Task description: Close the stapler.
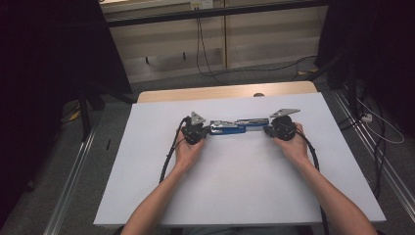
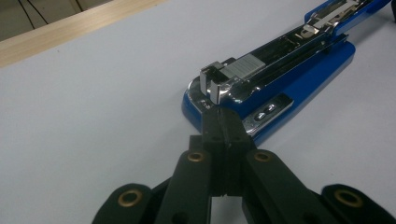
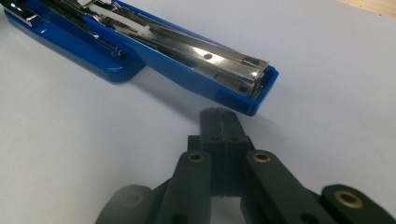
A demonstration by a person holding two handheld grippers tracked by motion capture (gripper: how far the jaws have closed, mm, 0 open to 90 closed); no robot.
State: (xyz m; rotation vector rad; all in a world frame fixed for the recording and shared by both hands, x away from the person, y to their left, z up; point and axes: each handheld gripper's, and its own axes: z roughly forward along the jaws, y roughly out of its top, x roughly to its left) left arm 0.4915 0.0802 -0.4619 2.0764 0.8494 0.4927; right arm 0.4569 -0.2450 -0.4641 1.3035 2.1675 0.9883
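Observation:
A blue and chrome stapler [image 1: 239,126] lies folded out flat on the white tabletop [image 1: 235,186], between my two grippers. My left gripper [image 1: 209,130] points at its left end, jaws shut and empty. In the left gripper view the left gripper's tip [image 2: 223,116] meets the rim of the stapler's blue base [image 2: 299,79], below the chrome staple channel [image 2: 261,63]. My right gripper [image 1: 267,130] points at the other end, also shut on nothing. In the right gripper view its tip [image 3: 218,113] stops just short of the blue top arm [image 3: 201,70] with its metal lining.
A wooden table edge [image 1: 220,92] runs behind the white sheet. Cables [image 1: 205,54] trail over the grey floor beyond. Dark stands [image 1: 85,105] rise at the left and right. Each gripper's cable [image 1: 169,156] runs back along the forearm.

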